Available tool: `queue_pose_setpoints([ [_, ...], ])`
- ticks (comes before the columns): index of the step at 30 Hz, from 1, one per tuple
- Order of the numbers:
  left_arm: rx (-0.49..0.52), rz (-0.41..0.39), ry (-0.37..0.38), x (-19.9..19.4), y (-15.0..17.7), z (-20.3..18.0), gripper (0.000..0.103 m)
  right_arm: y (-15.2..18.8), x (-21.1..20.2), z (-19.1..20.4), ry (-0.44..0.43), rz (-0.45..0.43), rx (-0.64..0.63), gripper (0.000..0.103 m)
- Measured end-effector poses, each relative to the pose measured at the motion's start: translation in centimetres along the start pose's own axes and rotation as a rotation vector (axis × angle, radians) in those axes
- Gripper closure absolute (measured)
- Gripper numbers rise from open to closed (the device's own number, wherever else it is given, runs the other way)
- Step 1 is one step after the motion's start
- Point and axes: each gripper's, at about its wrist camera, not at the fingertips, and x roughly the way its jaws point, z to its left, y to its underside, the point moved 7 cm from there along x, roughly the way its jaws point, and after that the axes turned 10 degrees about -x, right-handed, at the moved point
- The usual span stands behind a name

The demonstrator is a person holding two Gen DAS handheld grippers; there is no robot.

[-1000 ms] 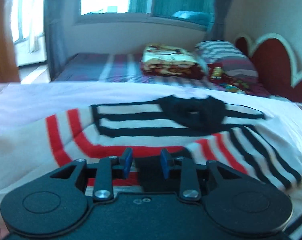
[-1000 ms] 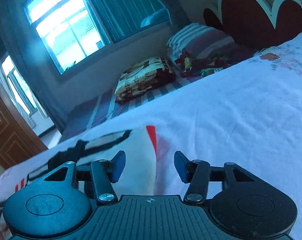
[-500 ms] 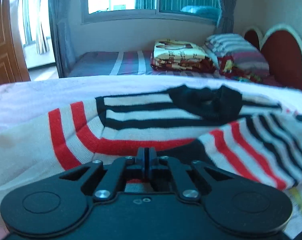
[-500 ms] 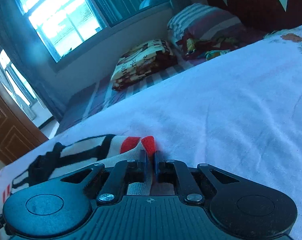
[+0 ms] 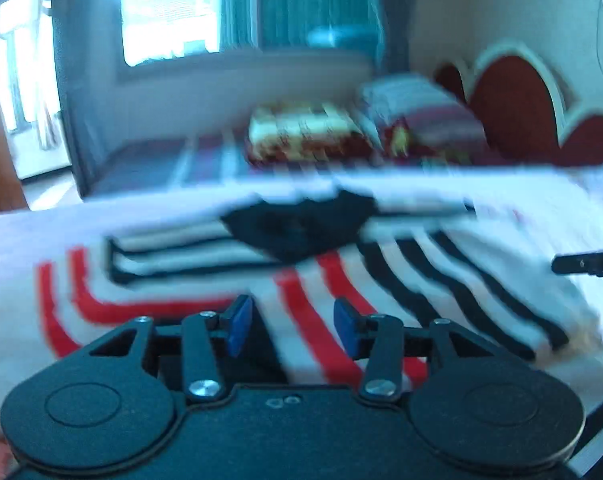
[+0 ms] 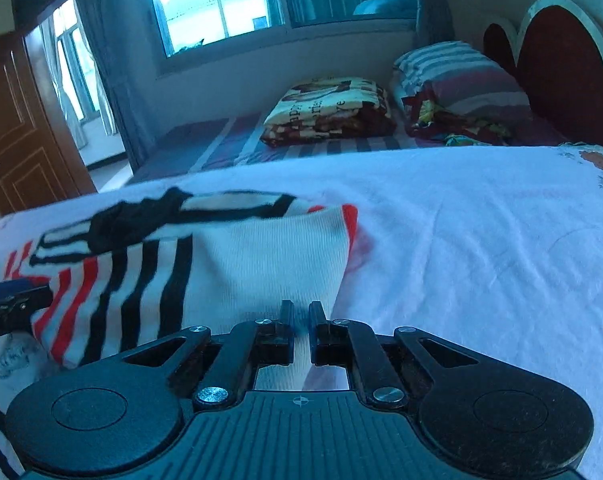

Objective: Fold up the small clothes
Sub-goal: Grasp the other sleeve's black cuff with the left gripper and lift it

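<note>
While your left hand-held gripper (image 5: 292, 326) hangs with its blue pads spread wide above the striped sweater (image 5: 341, 280), your right hand-held gripper (image 6: 300, 318) has its fingers nearly together, a thin gap between them, at the sweater's white edge; whether they pinch cloth is unclear. That sweater lies partly folded on the white bed sheet (image 6: 481, 232).
</note>
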Motion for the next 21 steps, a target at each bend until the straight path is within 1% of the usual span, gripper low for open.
queue_pose_setpoints([
  [1,-0.002,0.027,-0.01,1.0,0.8,-0.1,0.055,0.2,-0.2,0.1,0.007,-0.007,0.001,0.096],
  [2,0.003,-0.002,-0.008,1.0,0.9,-0.1,0.053,0.1,-0.7,0.2,0.007,-0.003,0.005,0.096],
  [4,-0.02,0.011,-0.014,0.2,0.3,0.2,0.053,-0.2,-2.5,0.2,0.004,-0.044,0.005,0.096],
  [6,-0.036,-0.063,-0.004,-2.0,-0.1,0.8,0.05,0.2,-4.0,0.6,-0.014,-0.071,0.009,0.096],
  [7,-0.043,-0.074,-0.02,-2.8,0.1,1.2,0.05,0.7,-4.3,0.9,-0.021,-0.068,0.005,0.096],
  [9,-0.067,-0.042,-0.023,-2.8,1.2,1.8,0.049,2.1,-3.8,1.7,-0.036,-0.018,-0.024,0.096],
  [10,-0.075,0.006,-0.036,-1.9,2.0,2.1,0.049,2.7,-3.4,2.0,-0.018,-0.016,-0.042,0.096],
  [11,-0.067,-0.003,-0.035,-1.5,2.4,2.1,0.046,2.7,-3.3,2.2,-0.005,-0.023,-0.05,0.095],
  [12,-0.049,-0.011,-0.041,-1.1,2.2,1.9,0.045,2.4,-3.2,2.3,0.001,-0.011,-0.044,0.094],
  [14,-0.07,0.011,-0.047,-0.9,1.6,2.0,0.045,1.9,-3.4,2.2,0.015,0.012,-0.015,0.092],
  [16,-0.094,0.028,-0.043,-1.6,1.1,2.4,0.045,1.2,-4.8,2.0,0.006,-0.016,0.036,0.092],
  [18,-0.13,-0.017,-0.053,-3.9,0.9,4.0,0.039,0.9,-6.7,2.0,-0.005,-0.054,0.058,0.092],
  [20,-0.188,-0.043,-0.074,-6.3,1.7,6.8,0.034,1.2,-7.9,2.3,-0.006,-0.05,0.076,0.092],
  [21,-0.222,-0.041,-0.089,-7.3,2.3,8.4,0.034,1.4,-8.3,2.4,-0.014,-0.046,0.092,0.092],
])
